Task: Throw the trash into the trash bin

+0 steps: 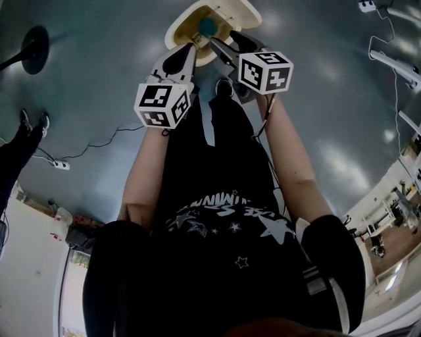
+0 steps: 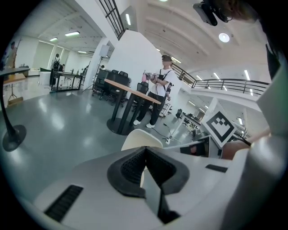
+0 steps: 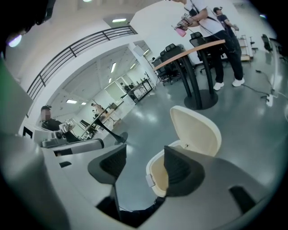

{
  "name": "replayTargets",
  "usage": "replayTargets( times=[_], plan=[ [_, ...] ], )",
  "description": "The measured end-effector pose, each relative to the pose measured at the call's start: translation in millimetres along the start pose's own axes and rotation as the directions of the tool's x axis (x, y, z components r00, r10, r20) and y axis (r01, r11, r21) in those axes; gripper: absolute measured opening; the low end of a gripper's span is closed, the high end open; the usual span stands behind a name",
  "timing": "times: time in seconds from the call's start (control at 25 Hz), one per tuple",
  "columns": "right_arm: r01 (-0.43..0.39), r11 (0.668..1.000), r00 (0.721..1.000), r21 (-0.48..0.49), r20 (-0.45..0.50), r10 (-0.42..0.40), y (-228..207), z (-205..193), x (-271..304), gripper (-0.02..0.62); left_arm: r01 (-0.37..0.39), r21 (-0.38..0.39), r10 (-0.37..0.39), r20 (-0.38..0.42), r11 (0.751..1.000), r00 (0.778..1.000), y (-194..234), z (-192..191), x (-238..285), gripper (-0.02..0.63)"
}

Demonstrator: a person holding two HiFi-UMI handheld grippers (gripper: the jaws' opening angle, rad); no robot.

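Note:
A cream trash bin (image 1: 242,14) stands on the grey floor at the top of the head view, its lid flipped open and a teal piece of trash (image 1: 207,26) lying inside. Both grippers hover just above and in front of it. My left gripper (image 1: 191,47) has its dark pads (image 2: 130,168) pressed together with nothing between them, and the bin's lid (image 2: 139,140) peeks over its jaws. My right gripper (image 1: 227,41) stands open and empty. Between and beyond its pads I see the bin's rim (image 3: 154,167) and the raised lid (image 3: 195,130).
A person (image 2: 159,90) stands beside a round-based high table (image 2: 128,96) beyond the bin. A black stand base (image 1: 33,46) sits far left on the floor. A power strip with cable (image 1: 62,164) lies near another person's legs (image 1: 20,145). Desks and chairs line the hall.

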State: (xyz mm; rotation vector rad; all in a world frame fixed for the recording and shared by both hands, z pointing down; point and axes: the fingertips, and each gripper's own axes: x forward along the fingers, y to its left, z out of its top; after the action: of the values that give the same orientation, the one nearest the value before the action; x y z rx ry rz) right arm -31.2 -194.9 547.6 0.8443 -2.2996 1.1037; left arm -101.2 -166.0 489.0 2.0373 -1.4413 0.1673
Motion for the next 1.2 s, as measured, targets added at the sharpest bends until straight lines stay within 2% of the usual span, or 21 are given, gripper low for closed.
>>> replayTargets(
  times=[0.12, 0.28, 0.44, 0.68, 1.2],
  plan=[
    [-0.037, 0.998, 0.999, 0.043, 0.012, 0.036, 3.5, 1.9, -13.2, 0.268, 0.004, 0.01, -0.004, 0.017, 1.0, 1.0, -11.8, 12.5, -5.3, 0.011],
    [-0.03, 0.998, 0.999, 0.056, 0.034, 0.028, 6.1, 9.1, -34.2, 0.206, 0.013, 0.023, -0.014, 0.038, 1.0, 0.999, -26.5, 26.5, -12.3, 0.011],
    [-0.077, 0.991, 0.995, 0.113, 0.067, 0.07, 14.8, 13.3, -51.9, 0.157, 0.02, 0.029, -0.022, 0.05, 0.999, 0.999, -37.9, 35.1, -18.6, 0.011],
    [-0.05, 0.997, 0.995, 0.054, 0.093, 0.045, 22.3, 25.0, -74.5, 0.071, 0.017, 0.054, -0.021, 0.077, 0.998, 0.997, -54.8, 51.4, -27.1, 0.011],
    [-0.069, 0.996, 0.991, -0.052, 0.111, 0.075, 55.3, 30.6, -136.9, 0.008, -0.019, 0.108, 0.004, 0.135, 0.994, 0.991, -100.2, 68.3, -70.4, 0.011]
  ],
)
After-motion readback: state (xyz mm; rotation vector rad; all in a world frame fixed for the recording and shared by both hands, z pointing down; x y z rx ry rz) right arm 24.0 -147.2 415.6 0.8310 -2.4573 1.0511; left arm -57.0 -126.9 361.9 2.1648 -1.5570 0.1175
